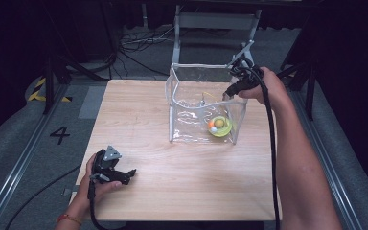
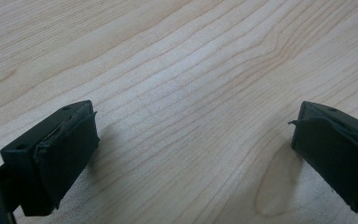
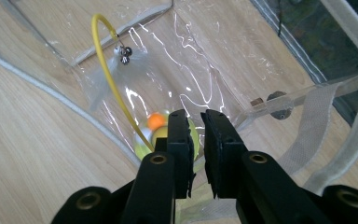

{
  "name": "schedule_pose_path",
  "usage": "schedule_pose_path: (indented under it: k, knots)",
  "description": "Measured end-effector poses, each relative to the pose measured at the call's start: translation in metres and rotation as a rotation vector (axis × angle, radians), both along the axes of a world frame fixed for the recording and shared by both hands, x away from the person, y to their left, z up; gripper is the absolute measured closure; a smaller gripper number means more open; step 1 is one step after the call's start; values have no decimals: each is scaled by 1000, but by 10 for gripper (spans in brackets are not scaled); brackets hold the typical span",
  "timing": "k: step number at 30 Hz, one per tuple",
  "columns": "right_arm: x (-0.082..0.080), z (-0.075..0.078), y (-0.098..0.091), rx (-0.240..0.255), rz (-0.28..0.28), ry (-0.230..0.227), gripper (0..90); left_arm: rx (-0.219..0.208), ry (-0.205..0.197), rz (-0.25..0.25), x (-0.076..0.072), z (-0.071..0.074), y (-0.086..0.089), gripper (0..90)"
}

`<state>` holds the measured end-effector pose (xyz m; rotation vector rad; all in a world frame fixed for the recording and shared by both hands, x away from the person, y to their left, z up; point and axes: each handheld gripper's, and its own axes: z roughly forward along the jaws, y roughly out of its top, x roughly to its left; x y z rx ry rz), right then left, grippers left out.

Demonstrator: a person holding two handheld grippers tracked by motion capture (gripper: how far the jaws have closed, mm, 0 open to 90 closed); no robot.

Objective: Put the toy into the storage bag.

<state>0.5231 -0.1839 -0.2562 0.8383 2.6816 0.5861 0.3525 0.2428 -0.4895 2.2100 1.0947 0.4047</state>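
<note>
Right gripper [image 1: 233,91], right of centre in the high view: jaws nearly together with a thin gap, pinching the near right top edge of the clear bag [image 1: 191,103]. Yellow-green toy [image 1: 220,125] with an orange ball and a yellow wire lies at the bag's bottom right corner. Left gripper [image 1: 124,175], lower left: jaws wide apart, empty, low over the wooden table [image 1: 139,120].

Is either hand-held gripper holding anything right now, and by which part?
The right hand-held gripper pinches the clear bag by its upper rim at the right corner. The left hand-held gripper is open, holding nothing.
</note>
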Motion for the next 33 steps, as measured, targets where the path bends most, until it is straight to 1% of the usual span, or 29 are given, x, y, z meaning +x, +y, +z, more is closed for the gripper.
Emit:
schedule_pose_path:
  k: [2, 3, 5, 10, 12, 13, 14, 16, 18, 19, 22, 23, 30, 33]
  knots:
    - [-3, 1, -2, 16, -5, -23, 783, 0, 0, 0, 0, 0, 0, 7]
    - [-4, 1, -3, 15, -19, -41, 783, -1, 1, 0, 0, 0, 0, 7]
    - [-7, 2, -5, 27, -9, -53, 766, -1, 3, 1, 0, 0, 0, 7]
    - [-17, 4, -13, 57, -18, -93, 756, -1, 2, 1, 0, 0, 0, 7]
    - [-18, 4, -14, 57, -16, -97, 754, -2, 3, 2, 0, 0, 0, 7]
    - [-22, 4, -17, 59, -17, -112, 752, -1, 2, 1, 0, 0, 0, 7]
    - [-23, 5, -19, 66, -19, -115, 752, -2, 3, 2, 0, 0, 0, 7]
    - [-26, 5, -24, 61, -24, -122, 745, -1, 1, 0, 0, 0, 0, 7]
    - [-29, 6, -28, 72, -23, -125, 740, 0, 2, -1, 0, 0, 0, 7]
    - [-32, 7, -30, 72, -25, -135, 744, -1, 2, 0, 0, 0, 0, 7]
    - [-36, 8, -35, 95, -25, -139, 735, -2, 3, 1, 0, 0, 0, 7]
    - [-38, 8, -36, 94, -23, -144, 735, -1, 1, 0, 0, 0, 0, 7]
    - [-51, 10, -46, 107, -32, -177, 681, -1, 2, 0, 0, 0, 0, 7]
    - [-57, 11, -52, 113, -31, -184, 663, -1, 2, 0, 0, 0, 0, 7]
